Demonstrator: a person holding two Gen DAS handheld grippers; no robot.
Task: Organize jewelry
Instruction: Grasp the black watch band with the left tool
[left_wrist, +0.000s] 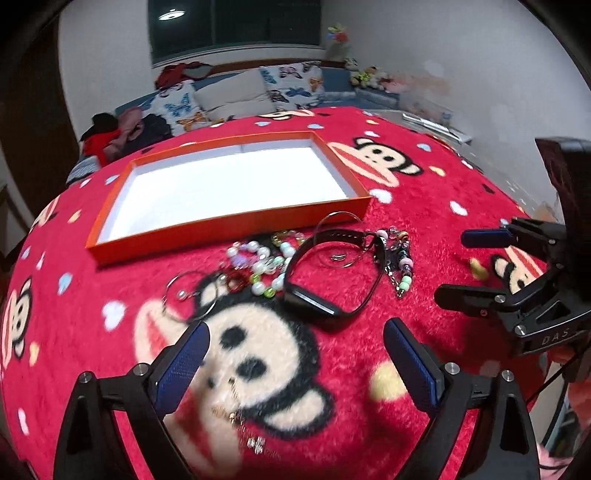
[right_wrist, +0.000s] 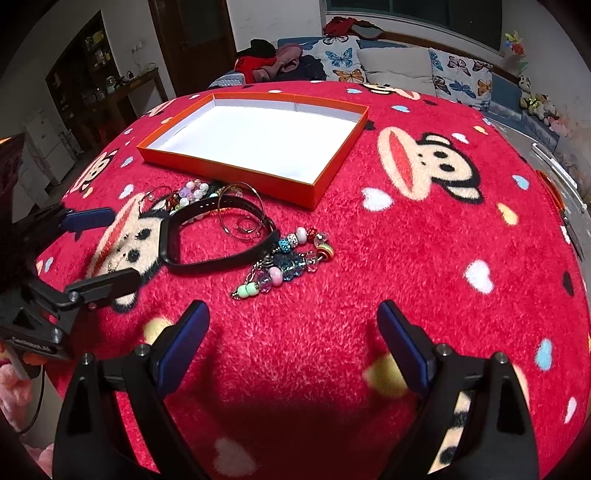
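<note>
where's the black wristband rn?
On the red blanket, just in front of the orange box, the black wristband lies between the pearl beads and the charm bracelet.

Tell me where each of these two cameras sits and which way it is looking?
Left wrist: sits on the left gripper, looking forward between its open jaws at the black band, beads and orange tray; the right gripper shows at the right edge.
Right wrist: sits on the right gripper, looking past its open jaws at the bead bracelet and tray; the left gripper shows at the left.
Shared: both face the same jewelry pile, tray, red monkey blanket and sofa behind.
</note>
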